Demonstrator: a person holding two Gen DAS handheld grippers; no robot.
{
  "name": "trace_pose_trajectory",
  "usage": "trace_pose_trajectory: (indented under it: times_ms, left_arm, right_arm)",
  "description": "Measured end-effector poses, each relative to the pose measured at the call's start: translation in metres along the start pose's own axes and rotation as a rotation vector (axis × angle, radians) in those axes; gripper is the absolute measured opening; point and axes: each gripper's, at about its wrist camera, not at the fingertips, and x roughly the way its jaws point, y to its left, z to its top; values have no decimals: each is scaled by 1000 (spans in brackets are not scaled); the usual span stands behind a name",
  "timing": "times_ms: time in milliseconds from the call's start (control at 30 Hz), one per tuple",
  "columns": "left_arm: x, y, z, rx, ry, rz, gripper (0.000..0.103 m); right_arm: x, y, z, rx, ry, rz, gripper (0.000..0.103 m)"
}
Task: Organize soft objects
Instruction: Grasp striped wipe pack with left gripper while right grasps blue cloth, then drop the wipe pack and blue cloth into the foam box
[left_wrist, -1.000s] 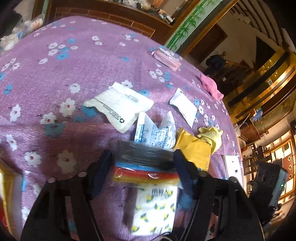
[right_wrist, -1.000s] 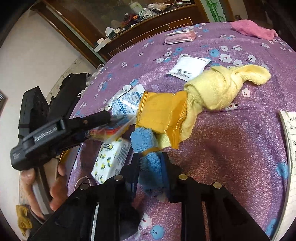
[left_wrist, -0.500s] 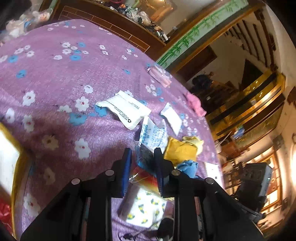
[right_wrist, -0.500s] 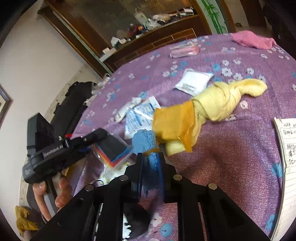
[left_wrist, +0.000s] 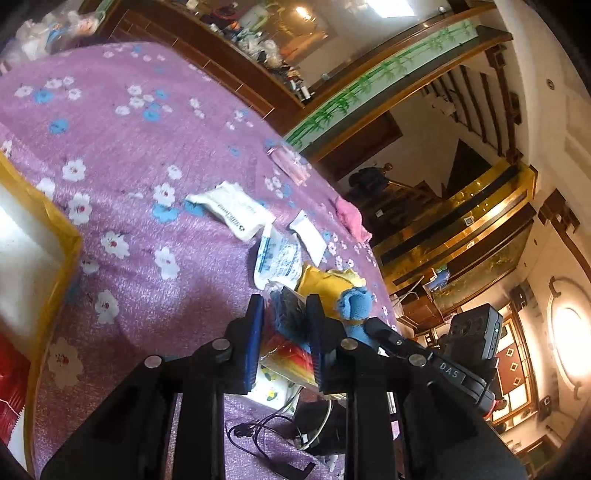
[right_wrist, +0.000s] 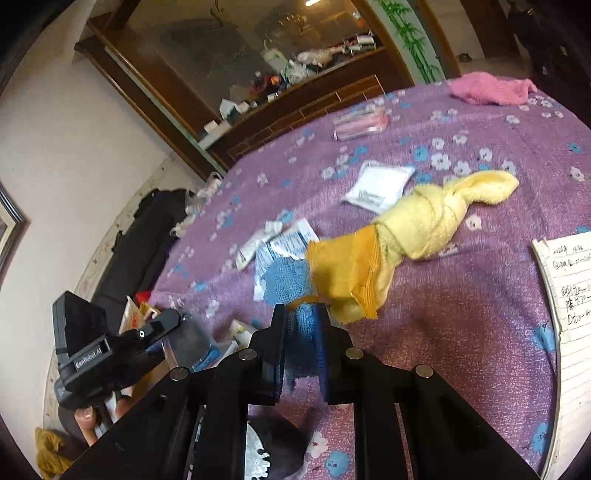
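Over the last second the left gripper (left_wrist: 285, 314) has narrowed from a wide straddle to a tight pinch on the clear-wrapped pack of coloured cloths (left_wrist: 284, 332), and the pack now hangs clear of the lemon-print tissue packet (left_wrist: 271, 387) beneath it; judged from that, one soft item is secured and ready to be carried, perhaps toward the yellow-rimmed box (left_wrist: 55, 266) at the left edge of the left wrist view, though its destination is not shown. The right gripper (right_wrist: 301, 325) has stayed nearly closed on the blue microfibre cloth (right_wrist: 288, 280), whose free end bunches above the pads; the yellow towel (right_wrist: 436, 218) with its orange band (right_wrist: 340, 273) lies just behind it on the purple floral tablecloth (right_wrist: 461, 314), and whether it is tied to the blue cloth I cannot tell. Both grippers point moderately downward over the table and sit near each other; in the right wrist view the left one is at lower left with a person's fingers (right_wrist: 83, 417) wrapped under its handle; the pink towel (right_wrist: 491, 88) and white sachets (right_wrist: 378, 184) lie well apart, untouched.
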Motion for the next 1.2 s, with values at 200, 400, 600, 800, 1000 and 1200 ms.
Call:
trace_pose_trajectory:
  times_ms: [200, 400, 600, 800, 1000, 1200]
  left_arm:
    - [-13, 6, 0, -23, -54, -18, 19]
    - [-25, 12, 3, -46, -110, -30, 19]
    - [-41, -2, 0, -24, -131, -53, 20]
    - [-122, -27, -24, 91, -209, 30, 20]
    - [-200, -8, -39, 73, -278, 148, 20]
    - [-252, 23, -39, 55, -381, 320, 20]
  right_arm:
    - [20, -6, -4, 0, 131, -33, 13]
    - [13, -16, -2, 48, 91, -55, 13]
    - [-16, 4, -5, -17, -53, 10, 13]
    - [-47, 48, -27, -142, -144, 116, 13]
    - [-31, 115, -65, -233, -28, 271, 13]
    - [15, 196, -91, -313, 102, 361, 13]
